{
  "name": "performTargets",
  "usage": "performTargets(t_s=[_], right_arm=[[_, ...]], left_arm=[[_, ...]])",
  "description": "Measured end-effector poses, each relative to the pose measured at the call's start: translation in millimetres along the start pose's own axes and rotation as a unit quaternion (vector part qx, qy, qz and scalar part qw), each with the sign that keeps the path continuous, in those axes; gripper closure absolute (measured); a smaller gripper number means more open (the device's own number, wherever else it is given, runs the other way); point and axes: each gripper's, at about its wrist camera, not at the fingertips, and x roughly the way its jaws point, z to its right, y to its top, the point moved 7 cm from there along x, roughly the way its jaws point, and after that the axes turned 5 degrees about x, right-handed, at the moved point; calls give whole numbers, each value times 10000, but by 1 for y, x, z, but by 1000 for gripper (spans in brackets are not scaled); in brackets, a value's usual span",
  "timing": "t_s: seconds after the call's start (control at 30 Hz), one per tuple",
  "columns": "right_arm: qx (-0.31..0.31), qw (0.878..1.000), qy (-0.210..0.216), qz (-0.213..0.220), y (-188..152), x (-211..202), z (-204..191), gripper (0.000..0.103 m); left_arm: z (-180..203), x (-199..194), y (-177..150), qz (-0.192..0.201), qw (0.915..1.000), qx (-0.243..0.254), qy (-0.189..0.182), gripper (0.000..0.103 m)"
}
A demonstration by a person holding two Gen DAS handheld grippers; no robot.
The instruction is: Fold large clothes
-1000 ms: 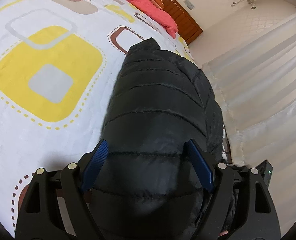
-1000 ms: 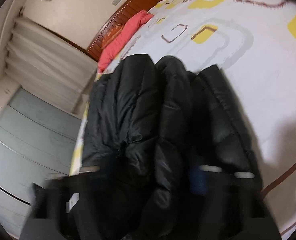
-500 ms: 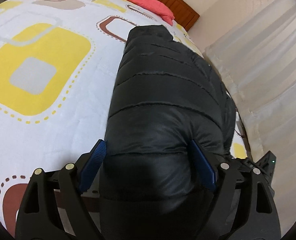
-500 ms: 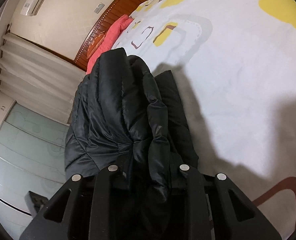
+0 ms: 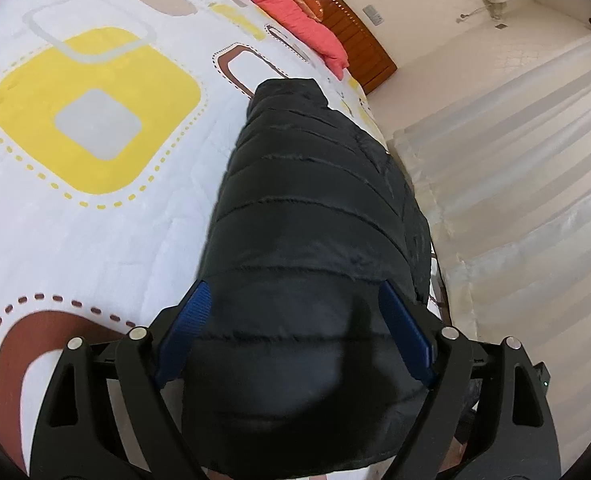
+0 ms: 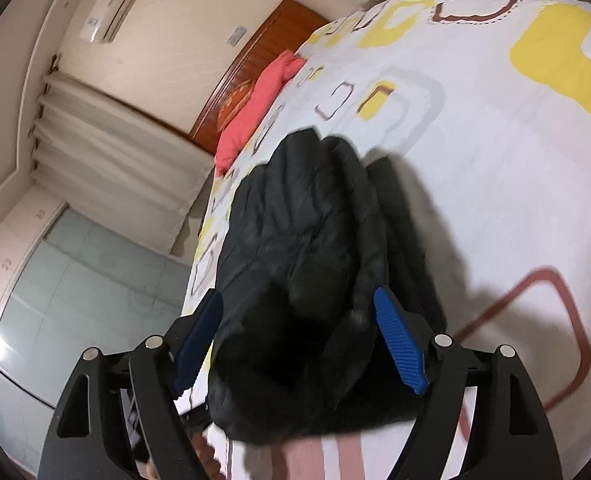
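Up close in the left wrist view, the black puffer jacket (image 5: 311, 220) lies along the edge of the patterned bed (image 5: 95, 208), stretching toward the red pillow (image 5: 291, 20). The left gripper (image 5: 295, 312) stands wide open, its blue pads (image 5: 187, 332) flanking the jacket's near end without clamping it. From the right wrist view, the right gripper (image 6: 297, 312) is likewise spread wide, its blue pads (image 6: 399, 340) either side of the bunched jacket (image 6: 295, 232), which rests on the bed (image 6: 475, 160).

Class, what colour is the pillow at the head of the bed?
Coral red pillow, clearest in the left wrist view.
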Motion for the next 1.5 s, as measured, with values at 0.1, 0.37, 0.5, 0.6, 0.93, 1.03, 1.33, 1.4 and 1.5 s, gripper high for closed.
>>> performTargets(t_s=[0.1, 0.37, 0.5, 0.6, 0.93, 1.03, 1.33, 1.4, 1.5], right_arm=[[-110, 9988, -434, -205, -17, 11, 10, 60], [414, 9970, -589, -299, -26, 49, 71, 74], [387, 9973, -523, -354, -30, 38, 67, 68], [447, 9963, -610, -406, -29, 24, 60, 45], [-327, 9951, -914, 169, 54, 33, -24, 20], [-401, 9927, -1134, -85, 72, 74, -18, 20], [161, 9935, -946, -610, 72, 127, 52, 13], [292, 9957, -638, -610, 70, 128, 58, 13], [77, 9962, -565, -651, 65, 128, 54, 17]], left_arm=[[-4, 7, -6, -81, 9999, -42, 145, 19], [-13, 27, -15, -244, 9972, 211, 671, 37], [-15, 17, -12, -244, 9987, 175, 412, 30], [-22, 4, -7, -296, 9986, -296, 307, 23], [8, 19, 60, -312, 9984, -470, -77, 9], [6, 44, 62, -590, 9964, -613, -25, 9], [-16, 95, 50, -842, 9941, -678, 57, 2], [-18, 100, 46, -931, 9928, -747, -62, 2], [-16, 104, 44, -940, 9937, -603, -65, 2]])
